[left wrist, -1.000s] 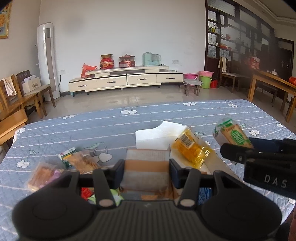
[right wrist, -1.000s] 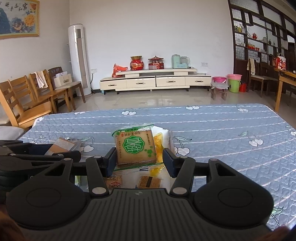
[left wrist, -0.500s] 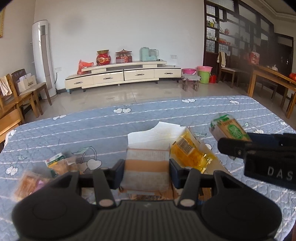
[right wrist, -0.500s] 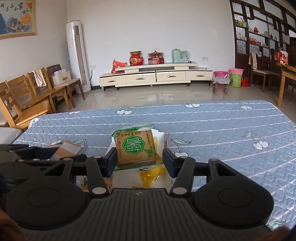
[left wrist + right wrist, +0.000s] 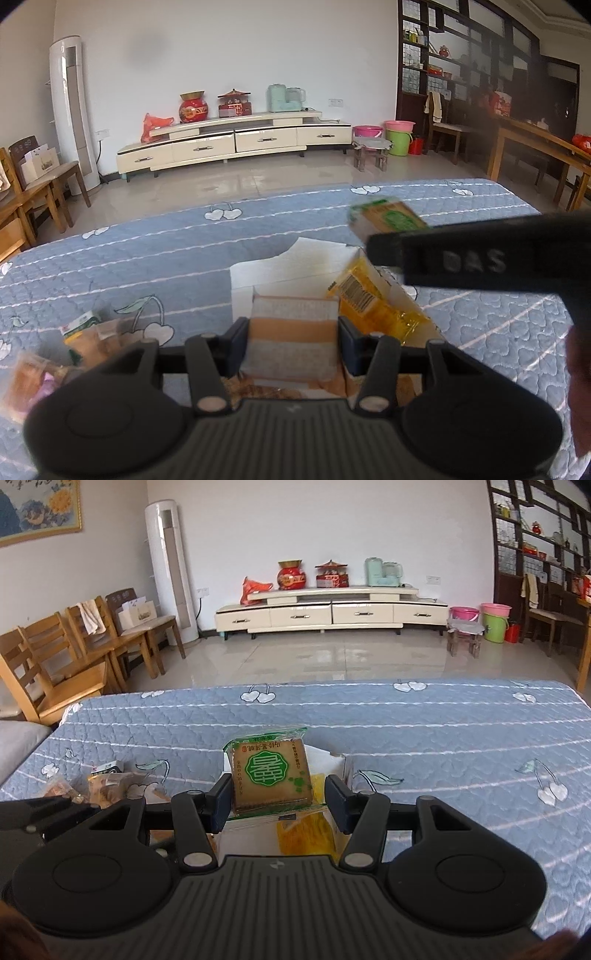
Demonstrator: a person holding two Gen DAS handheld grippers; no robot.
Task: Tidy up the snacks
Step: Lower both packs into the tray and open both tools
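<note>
The left gripper [image 5: 293,341] was clamped on an orange-and-grey striped snack packet [image 5: 291,338], its pads pressing the packet's two sides. The right gripper [image 5: 279,794] held a green-labelled biscuit packet [image 5: 271,773] upright between its jaws; the left pad met the wrapper, while contact at the right pad could not be confirmed from the right wrist view. Both packets were carried above a white cardboard box [image 5: 258,273] that stood open on the blue quilted table cover [image 5: 443,731], with a yellow snack packet [image 5: 364,295] already lying against its right wall.

Hazards, as judged from this position:

- Collision between tools — the right gripper crossed the left wrist view just above the box, near the left gripper. Two simultaneous descents into one opening could knock a packet loose.
- Slip of the biscuit packet. The grip fell on slick film at the packet's lower part, and the packet stood tall above the jaws; a tilt or jolt could rotate it out.
- Fouling on the box. A raised flap or the yellow packet could catch an incoming packet and leave it perched on the rim.
- Box displacement — the light carton could slide on the cover if a jaw struck its wall.

Loose snack packets [image 5: 107,786] remained on the cover left of the box, clear of both tools.
</note>
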